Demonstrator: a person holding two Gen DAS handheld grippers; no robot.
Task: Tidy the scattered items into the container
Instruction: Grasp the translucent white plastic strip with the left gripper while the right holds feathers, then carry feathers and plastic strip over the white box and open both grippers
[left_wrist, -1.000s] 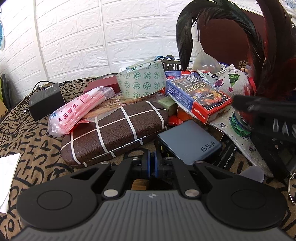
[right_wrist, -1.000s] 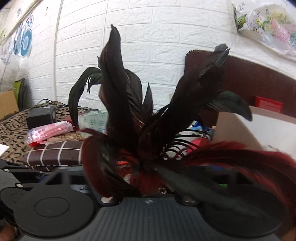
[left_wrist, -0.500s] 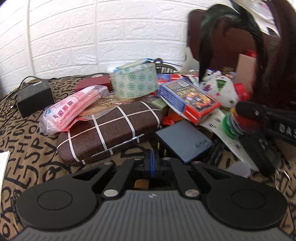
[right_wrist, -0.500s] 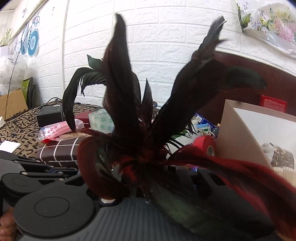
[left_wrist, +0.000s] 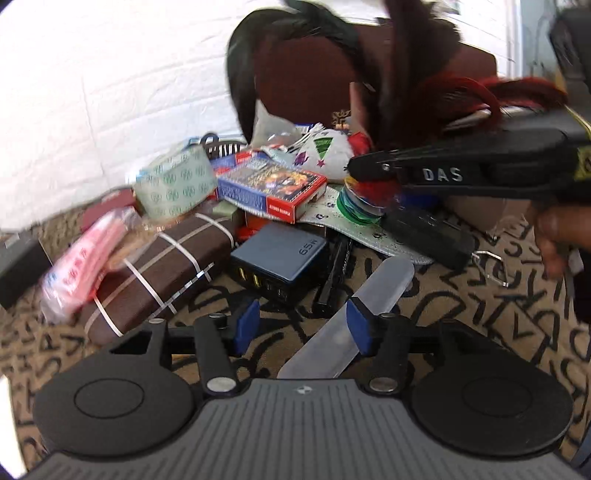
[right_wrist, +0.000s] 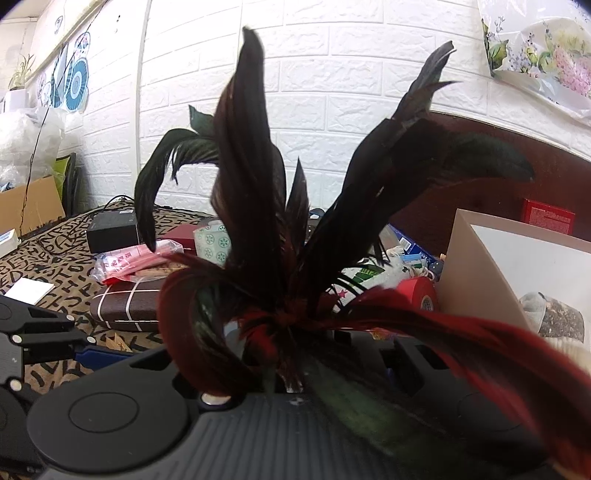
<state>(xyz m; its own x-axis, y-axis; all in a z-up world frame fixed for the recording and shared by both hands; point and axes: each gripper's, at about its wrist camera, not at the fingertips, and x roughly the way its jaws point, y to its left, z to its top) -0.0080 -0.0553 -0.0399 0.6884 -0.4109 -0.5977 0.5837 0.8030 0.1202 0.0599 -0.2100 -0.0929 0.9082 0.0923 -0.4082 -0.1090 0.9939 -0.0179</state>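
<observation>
My left gripper (left_wrist: 301, 326) hovers low over the patterned cloth (left_wrist: 461, 314), its jaws opening, and the blue pads (left_wrist: 245, 325) press on nothing. A translucent plastic case (left_wrist: 384, 284) lies on the cloth, running under the right-hand pad. My right gripper (left_wrist: 364, 168) is shut on a bunch of dark and red feathers (right_wrist: 255, 177), held up above the pile; the feathers hide its fingers in the right wrist view. The cardboard box (right_wrist: 476, 266) stands to the right of the feathers.
The pile holds a brown checked case (left_wrist: 159, 266), a blue charger (left_wrist: 280, 254), a card box (left_wrist: 273, 184), a green-patterned tape roll (left_wrist: 173, 184), a pink packet (left_wrist: 81, 258) and a black pen (left_wrist: 332, 280). A black adapter (right_wrist: 112, 230) sits at the back left. A person's hand (left_wrist: 554, 236) grips the right tool.
The left gripper's jaws have gone from shut to open, and its view has rolled and slid right, bringing the translucent case into sight. The right gripper still holds the feathers in much the same place.
</observation>
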